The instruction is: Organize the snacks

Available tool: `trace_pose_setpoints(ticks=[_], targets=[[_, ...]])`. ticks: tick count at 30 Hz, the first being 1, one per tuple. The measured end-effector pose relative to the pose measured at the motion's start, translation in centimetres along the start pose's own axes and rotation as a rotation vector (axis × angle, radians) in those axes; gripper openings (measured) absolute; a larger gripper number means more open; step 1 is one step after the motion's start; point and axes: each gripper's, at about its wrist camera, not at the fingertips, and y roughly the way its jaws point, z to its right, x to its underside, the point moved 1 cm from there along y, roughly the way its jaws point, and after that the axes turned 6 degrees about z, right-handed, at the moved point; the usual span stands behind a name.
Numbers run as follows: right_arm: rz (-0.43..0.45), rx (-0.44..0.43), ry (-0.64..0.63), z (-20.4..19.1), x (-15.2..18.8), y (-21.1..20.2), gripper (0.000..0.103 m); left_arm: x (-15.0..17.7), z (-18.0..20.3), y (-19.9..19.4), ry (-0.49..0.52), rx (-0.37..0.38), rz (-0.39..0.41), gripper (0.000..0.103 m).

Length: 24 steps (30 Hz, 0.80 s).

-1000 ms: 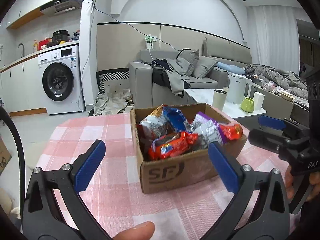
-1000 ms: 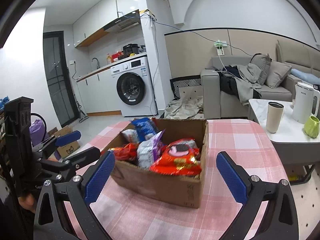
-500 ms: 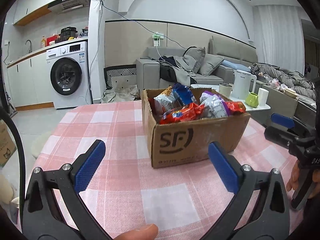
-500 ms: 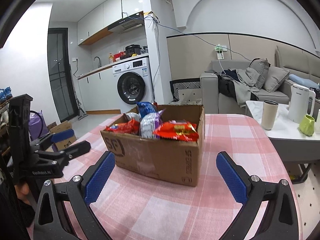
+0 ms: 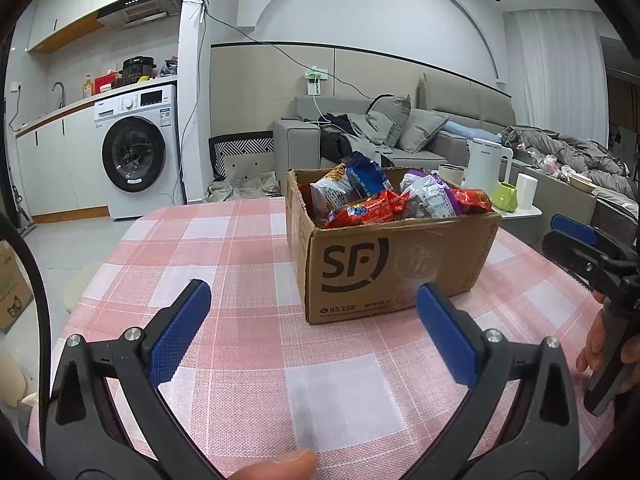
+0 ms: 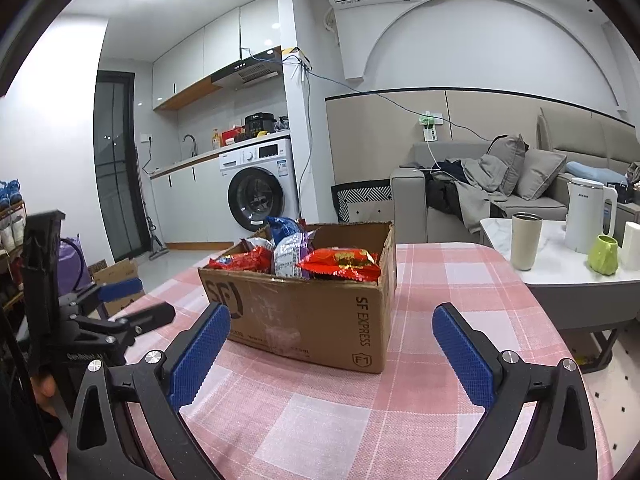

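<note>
On the pink checked tablecloth [image 5: 240, 264], a cardboard box [image 5: 400, 268] holds snack packets [image 5: 368, 210] (both grippers' jaws spread, empty).

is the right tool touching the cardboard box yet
Apart. In the right wrist view the right tool is open, with pink checked tablecloth visible between its right pad and the cardboard box; the left wrist view shows it off the box's side.

The left gripper [image 5: 316, 328] fills the lower part of its own view, its blue-padded fingers [image 5: 178, 336] spread wide with nothing between them, and a fingertip [image 5: 276, 468] shows at the bottom edge. The right gripper [image 6: 330, 354] sits likewise low in its view, jaws wide apart and empty. A hand [image 5: 608, 356] at the right edge of the left view grips the right gripper's handle.
</note>
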Motion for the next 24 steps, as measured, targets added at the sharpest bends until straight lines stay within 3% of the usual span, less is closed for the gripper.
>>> trace_pose_setpoints(ticks=[24], targets=[[-0.004, -0.001, -0.005, 0.06, 0.22, 0.16, 0.103, 0.02, -0.04, 0.11, -0.007, -0.004, 0.003, 0.103]])
